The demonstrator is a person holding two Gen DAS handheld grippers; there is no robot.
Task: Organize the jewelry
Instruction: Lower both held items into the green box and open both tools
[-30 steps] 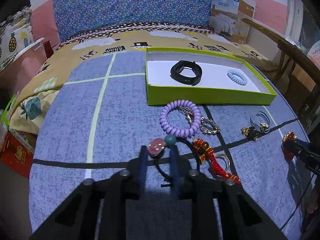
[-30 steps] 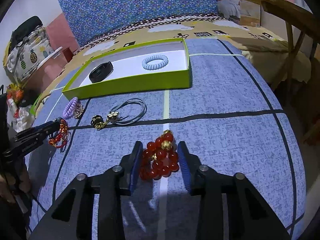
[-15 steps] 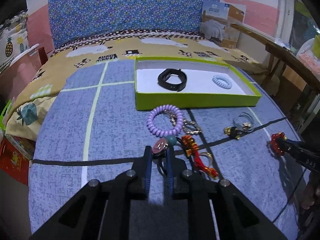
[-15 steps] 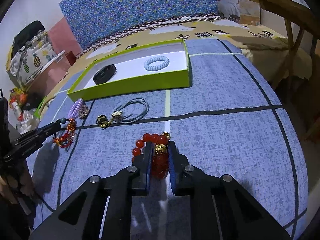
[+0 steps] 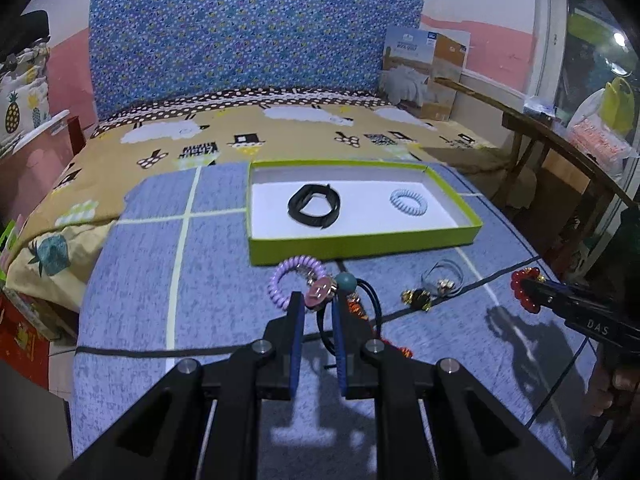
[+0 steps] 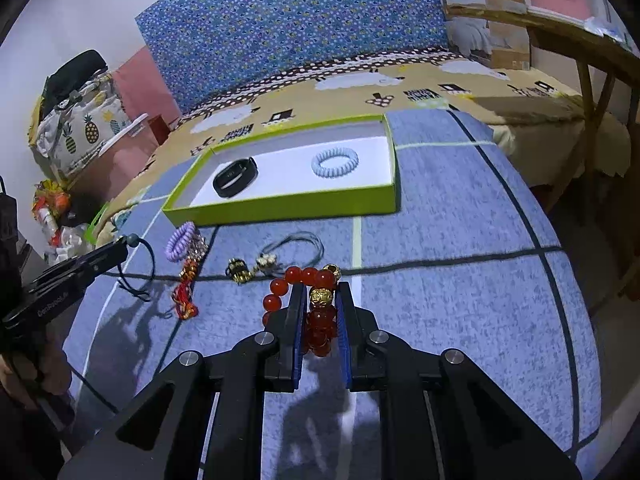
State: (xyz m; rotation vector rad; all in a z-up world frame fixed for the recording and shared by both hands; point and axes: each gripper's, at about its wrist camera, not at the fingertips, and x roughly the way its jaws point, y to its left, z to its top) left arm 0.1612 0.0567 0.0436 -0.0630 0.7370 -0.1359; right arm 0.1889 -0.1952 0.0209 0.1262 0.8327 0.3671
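Both sets of jaws are pinching jewelry. On the left gripper [image 5: 316,312] the jaws squeeze a black cord bracelet [image 5: 370,300] with a pink button and a teal bead, held up above the blue mat [image 5: 132,300]. On the right gripper [image 6: 318,308] the jaws squeeze a red bead bracelet [image 6: 298,276] with shiny gold beads, also lifted off the mat. Behind them sits a green box [image 6: 280,204] with a white floor. A black band [image 6: 235,178] and a light blue coil ring [image 6: 335,162] lie inside it, well apart. On the mat in front of the box lie a purple coil ring [image 6: 181,236], a red and gold knotted charm [image 6: 185,292], and a thin grey cord with gold and black charms [image 6: 276,258]. Part of the red bracelet is hidden between the jaws, and the left gripper hides part of the knotted charm in its own view. The small charms are too tiny to make out well. The mat is blue with pale and black lines, and it lies on a bed [image 5: 280,128] with a tan sheet covered in sheep. A blue flowery headboard [image 5: 248,44] stands behind, with a cardboard box [image 5: 424,68] and a wooden table [image 5: 560,140] off to the right.
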